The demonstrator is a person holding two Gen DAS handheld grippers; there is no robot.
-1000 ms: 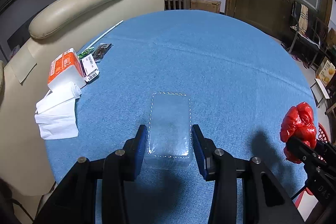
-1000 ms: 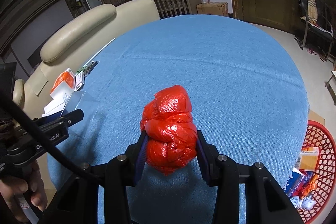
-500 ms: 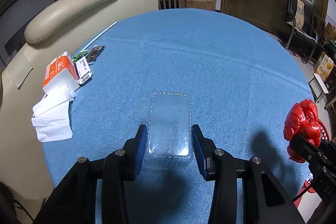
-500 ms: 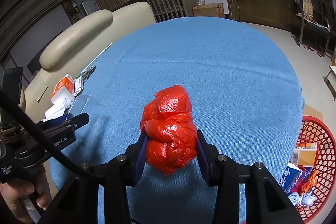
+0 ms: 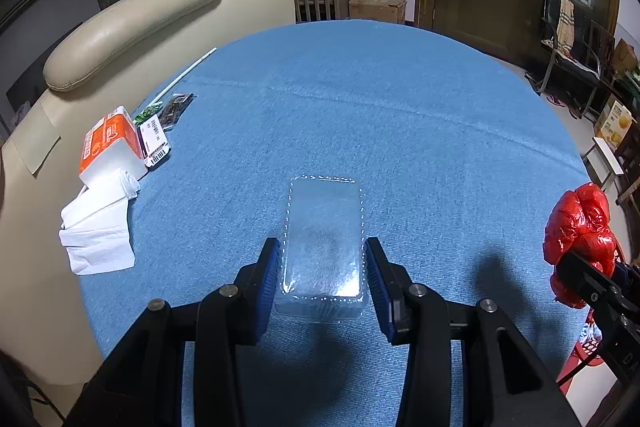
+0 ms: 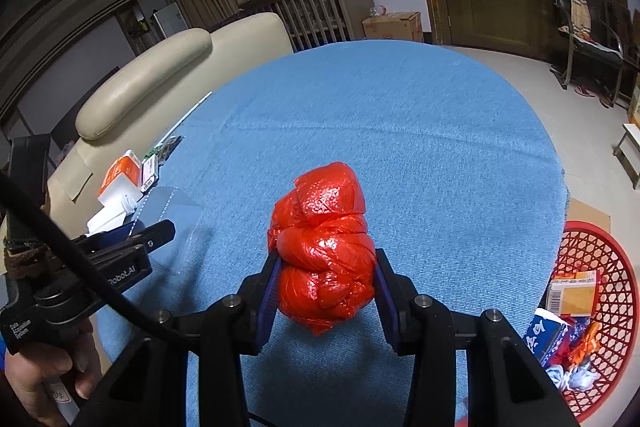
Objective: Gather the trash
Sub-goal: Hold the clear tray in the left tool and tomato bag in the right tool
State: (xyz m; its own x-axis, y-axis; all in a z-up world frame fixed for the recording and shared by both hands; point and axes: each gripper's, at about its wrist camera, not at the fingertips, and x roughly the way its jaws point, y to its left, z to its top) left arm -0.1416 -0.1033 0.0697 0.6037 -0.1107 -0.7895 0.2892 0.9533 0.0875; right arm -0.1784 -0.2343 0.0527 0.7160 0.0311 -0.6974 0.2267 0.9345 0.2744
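1. The left gripper (image 5: pixel 322 269) holds a clear plastic tray (image 5: pixel 323 247) by its long sides above the tabletop (image 5: pixel 400 131); thin and flexible, probably crushable.
2. The right gripper (image 6: pixel 324 287) clamps a crumpled red bag (image 6: pixel 324 247) (light, soft, slippery) near the red basket (image 6: pixel 616 267).

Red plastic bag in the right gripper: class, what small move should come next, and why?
Probably swing the right gripper rightward over the red basket. It is shut on the red plastic bag, and the basket, already holding trash, sits on the floor just past the table's edge.

left hand-held gripper (image 5: pixel 322 267) clamping clear plastic tray (image 5: pixel 323 247)
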